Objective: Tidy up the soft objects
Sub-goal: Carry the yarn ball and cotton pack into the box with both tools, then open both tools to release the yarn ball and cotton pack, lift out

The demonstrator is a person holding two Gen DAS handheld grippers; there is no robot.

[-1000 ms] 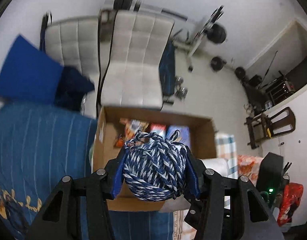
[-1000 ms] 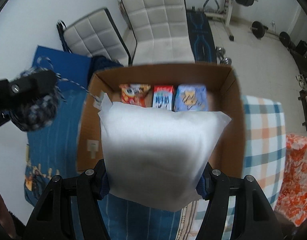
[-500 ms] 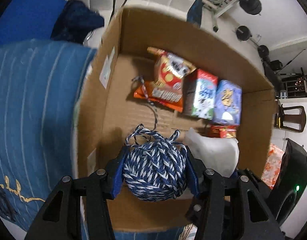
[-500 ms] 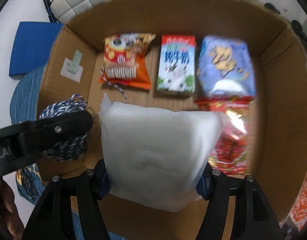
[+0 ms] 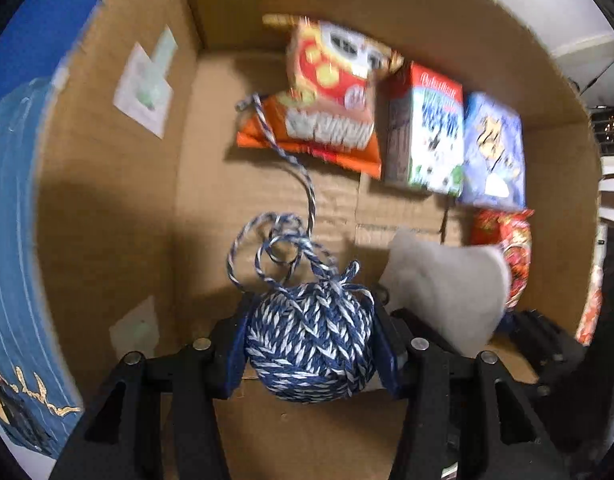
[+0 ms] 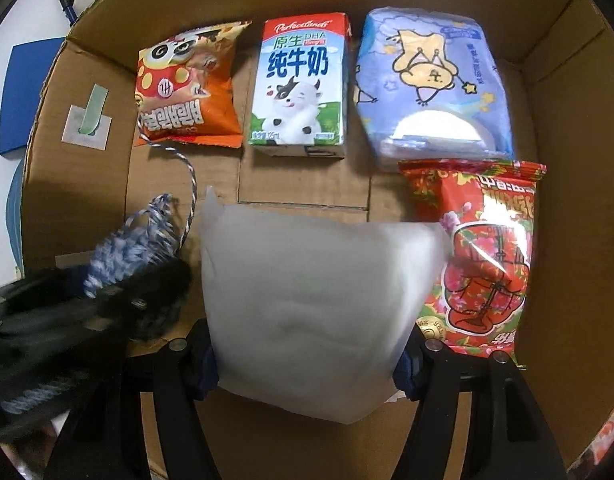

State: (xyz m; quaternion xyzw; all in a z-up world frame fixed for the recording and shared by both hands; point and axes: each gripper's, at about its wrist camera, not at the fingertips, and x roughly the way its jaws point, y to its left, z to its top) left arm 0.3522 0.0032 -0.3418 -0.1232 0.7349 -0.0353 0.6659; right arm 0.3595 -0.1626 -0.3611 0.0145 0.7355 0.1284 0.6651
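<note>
Placing step, both loads inside cardboard box (image 6: 567, 92). Left gripper (image 5: 311, 344) clamped on yarn ball (image 5: 311, 348), right gripper (image 6: 307, 344) clamped on white pad (image 6: 315, 304), near box's front wall. Floor contact unclear, probably just above. Next: lower, release without snagging loose yarn tail (image 5: 291, 160).

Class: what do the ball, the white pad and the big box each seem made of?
Ball: twisted blue-and-white yarn or cord, matte, strands visible.
White pad: probably fluffy wadding in clear film; hazy, faint sheen.
Box: brown corrugated cardboard, matte, ribbed floor.

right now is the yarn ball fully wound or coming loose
Coming loose: the yarn ball in the left gripper trails a strand onto the orange snack bag.
</note>
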